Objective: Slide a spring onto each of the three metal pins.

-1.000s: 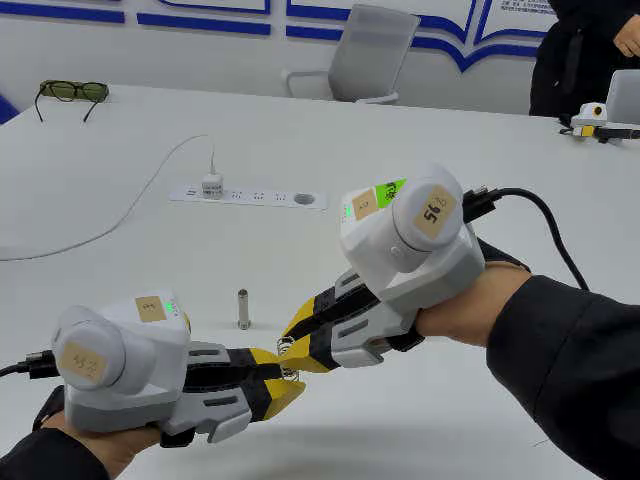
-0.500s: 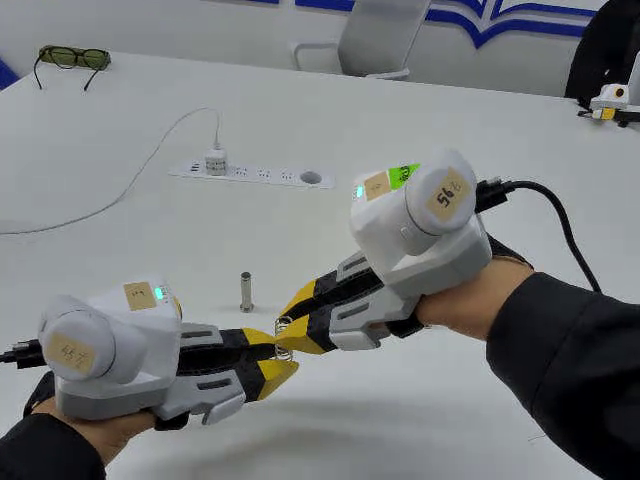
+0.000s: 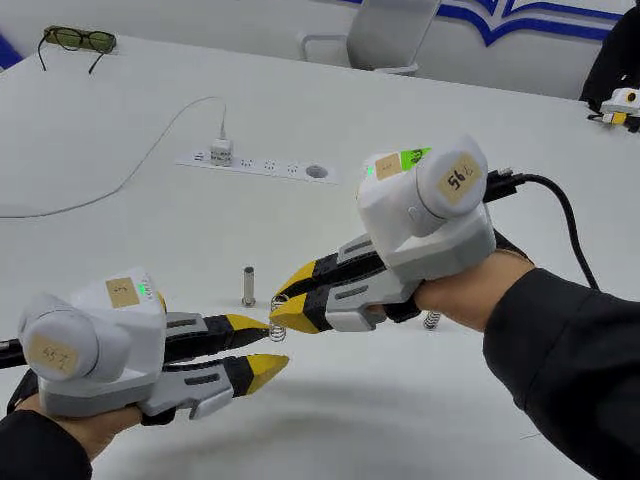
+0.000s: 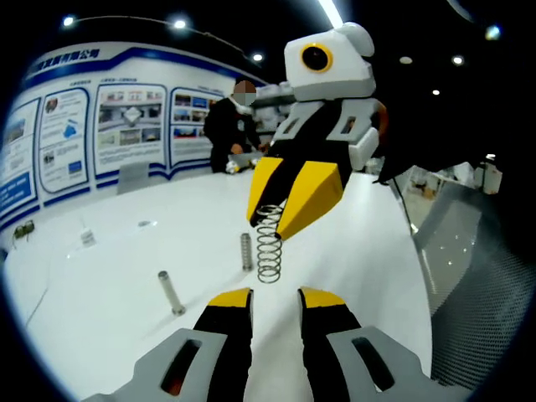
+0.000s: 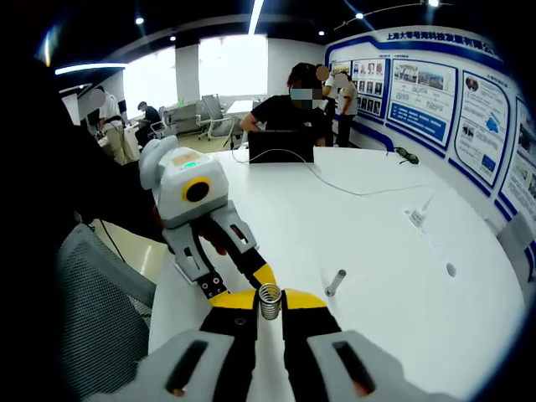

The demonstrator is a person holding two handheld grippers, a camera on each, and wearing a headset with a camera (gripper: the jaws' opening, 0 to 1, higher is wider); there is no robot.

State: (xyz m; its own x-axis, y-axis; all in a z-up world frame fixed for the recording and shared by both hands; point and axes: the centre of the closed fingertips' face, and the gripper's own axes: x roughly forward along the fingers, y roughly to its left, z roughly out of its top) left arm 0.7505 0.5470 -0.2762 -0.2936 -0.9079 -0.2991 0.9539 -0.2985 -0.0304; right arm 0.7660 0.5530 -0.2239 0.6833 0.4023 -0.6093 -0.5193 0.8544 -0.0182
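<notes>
Gripping a spring [image 4: 269, 243] in our right claw [image 3: 282, 308] at mid-frame, we hold the left claw [image 3: 272, 343] empty, jaws apart. One pin [image 3: 248, 285] stands bare on the surface [image 3: 150, 230] just above; a second pin [image 3: 432, 320] at centre right looks already sprung.

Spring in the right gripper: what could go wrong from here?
The right gripper pinches the spring by one end only; it could slip or flick out. The open left gripper sits close by, and could knock it. The upright pin stands near both grippers; a bump may tip it.
</notes>
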